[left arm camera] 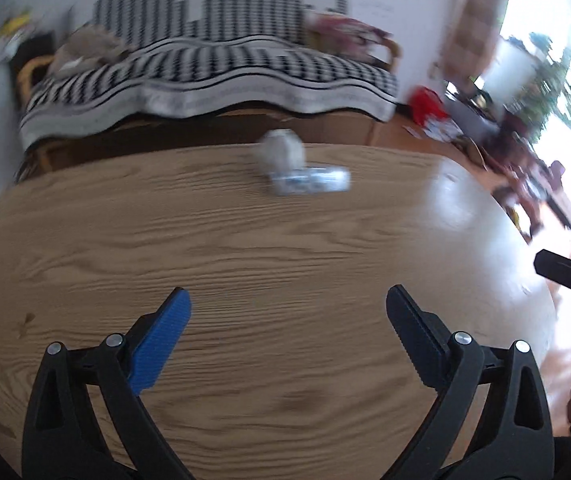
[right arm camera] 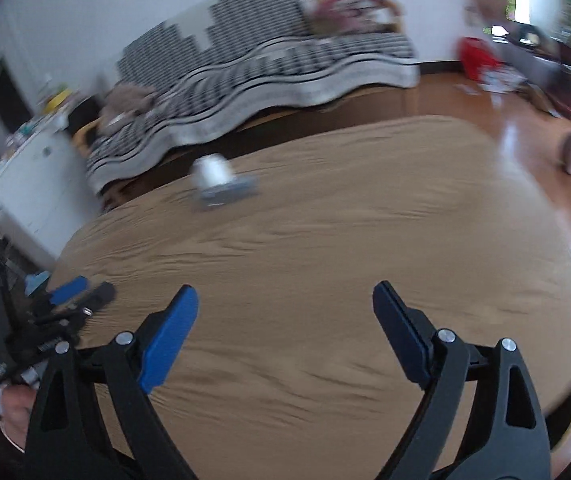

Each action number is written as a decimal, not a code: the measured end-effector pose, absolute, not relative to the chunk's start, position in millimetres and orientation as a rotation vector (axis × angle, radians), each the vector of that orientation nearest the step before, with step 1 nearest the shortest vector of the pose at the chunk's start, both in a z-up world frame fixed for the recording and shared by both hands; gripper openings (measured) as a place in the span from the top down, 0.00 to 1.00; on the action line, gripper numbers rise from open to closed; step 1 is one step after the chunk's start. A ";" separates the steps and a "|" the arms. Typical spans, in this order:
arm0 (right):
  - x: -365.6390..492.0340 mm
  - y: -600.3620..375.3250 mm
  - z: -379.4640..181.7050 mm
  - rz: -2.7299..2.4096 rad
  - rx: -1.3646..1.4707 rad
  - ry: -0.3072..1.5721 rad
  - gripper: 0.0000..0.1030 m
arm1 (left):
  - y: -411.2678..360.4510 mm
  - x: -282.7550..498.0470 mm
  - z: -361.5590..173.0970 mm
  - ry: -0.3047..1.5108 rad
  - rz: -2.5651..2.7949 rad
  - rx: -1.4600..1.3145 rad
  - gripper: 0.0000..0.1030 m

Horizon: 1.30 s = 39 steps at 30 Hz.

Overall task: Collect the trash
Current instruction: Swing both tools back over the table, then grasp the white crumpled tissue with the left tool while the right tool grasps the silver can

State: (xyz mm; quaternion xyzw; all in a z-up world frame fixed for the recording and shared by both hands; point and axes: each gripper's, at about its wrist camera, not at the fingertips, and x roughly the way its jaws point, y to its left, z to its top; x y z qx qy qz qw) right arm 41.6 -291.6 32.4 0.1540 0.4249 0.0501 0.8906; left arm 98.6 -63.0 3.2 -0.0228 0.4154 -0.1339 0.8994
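Note:
Two pieces of trash lie together at the far edge of a round wooden table: a crumpled white paper ball and a flat white-and-blue wrapper beside it. In the right wrist view the ball and wrapper sit at the far left of the table. My left gripper is open and empty, well short of the trash. My right gripper is open and empty too. Both views are blurred.
A sofa with a black-and-white patterned throw stands beyond the table. A red bag and clutter lie on the floor at the right. A white cabinet stands at the left. The left gripper shows at the right view's left edge.

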 end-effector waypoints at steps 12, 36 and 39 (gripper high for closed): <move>84.0 -209.9 -5.6 0.215 0.141 0.909 0.15 | 1.8 117.8 -13.6 0.885 -0.220 -0.098 0.08; 128.0 -291.0 -58.1 0.095 0.310 1.015 0.15 | -151.2 350.4 -59.9 0.979 -0.163 0.020 0.08; 136.7 -289.5 -63.9 0.092 0.284 1.026 0.15 | -146.4 364.3 -71.7 1.030 -0.146 -0.055 0.08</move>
